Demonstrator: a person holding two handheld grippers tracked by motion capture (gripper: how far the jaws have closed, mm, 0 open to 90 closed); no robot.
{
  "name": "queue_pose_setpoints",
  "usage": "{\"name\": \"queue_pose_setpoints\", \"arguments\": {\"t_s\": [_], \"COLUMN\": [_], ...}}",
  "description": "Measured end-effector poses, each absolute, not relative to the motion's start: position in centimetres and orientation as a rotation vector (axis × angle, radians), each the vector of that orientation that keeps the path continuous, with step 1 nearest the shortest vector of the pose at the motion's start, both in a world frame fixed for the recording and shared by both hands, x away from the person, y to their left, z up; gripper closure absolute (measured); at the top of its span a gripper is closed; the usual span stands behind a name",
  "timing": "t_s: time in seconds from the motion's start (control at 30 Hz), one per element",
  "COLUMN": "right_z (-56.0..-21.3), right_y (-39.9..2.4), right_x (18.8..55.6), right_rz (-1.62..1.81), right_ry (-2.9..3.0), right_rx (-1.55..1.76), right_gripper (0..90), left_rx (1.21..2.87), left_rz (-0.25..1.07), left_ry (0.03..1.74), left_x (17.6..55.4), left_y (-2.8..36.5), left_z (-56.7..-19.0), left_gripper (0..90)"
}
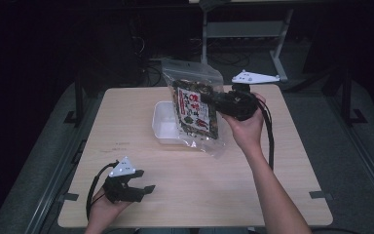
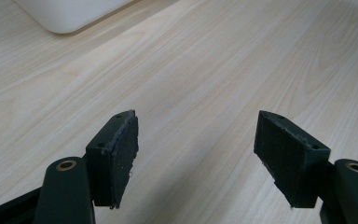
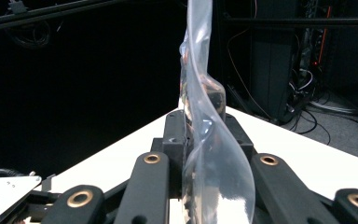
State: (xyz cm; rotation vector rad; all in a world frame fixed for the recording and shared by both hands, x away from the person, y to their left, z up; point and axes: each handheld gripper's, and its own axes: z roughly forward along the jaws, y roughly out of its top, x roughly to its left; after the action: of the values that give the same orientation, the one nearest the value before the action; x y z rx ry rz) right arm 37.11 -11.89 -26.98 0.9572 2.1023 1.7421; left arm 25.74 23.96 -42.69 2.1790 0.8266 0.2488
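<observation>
The right forearm reaches up from the near edge of the bench [image 1: 272,161], wrist bent inward toward the white tray [image 1: 161,127], so the right claw [image 1: 213,101] points sideways at the tray's far right corner, its grey plate uppermost. This claw is clamped on the clear plastic bag [image 1: 195,109]; in the right gripper view both black jaws press flat against the film of the bag [image 3: 214,163] from either side.

The bag hangs in the air over the right side of the tray, held by its right edge. Its long axis runs roughly upright, leaning slightly, with the clear sealed end at the top and the printed, dark contents filling the lower part; its bottom corner looks to reach the bench just right of the tray, though the dim light makes that contact uncertain.

The left hand rests low, well in front of and left of the tray, near the bench's front edge. The left claw [image 1: 143,181] points toward the bench's middle, its jaws standing apart with bare wood between them, and the left claw [image 2: 196,158] looks toward the tray's corner [image 2: 70,18].
</observation>
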Motion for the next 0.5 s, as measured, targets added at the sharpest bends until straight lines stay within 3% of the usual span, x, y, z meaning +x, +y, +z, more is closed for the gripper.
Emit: {"name": "queue_pose_setpoints", "arguments": {"t_s": [0.5], "right_z": [-27.0], "right_y": [-10.6], "right_x": [38.9], "right_rz": [1.735], "right_ry": [2.068], "right_rx": [0.958], "right_gripper": [75.2], "left_rx": [2.19], "left_rz": [0.258], "left_ry": [0.827], "left_x": [25.8], "left_y": [24.3], "left_z": [-42.7], "left_gripper": [29.7]}}
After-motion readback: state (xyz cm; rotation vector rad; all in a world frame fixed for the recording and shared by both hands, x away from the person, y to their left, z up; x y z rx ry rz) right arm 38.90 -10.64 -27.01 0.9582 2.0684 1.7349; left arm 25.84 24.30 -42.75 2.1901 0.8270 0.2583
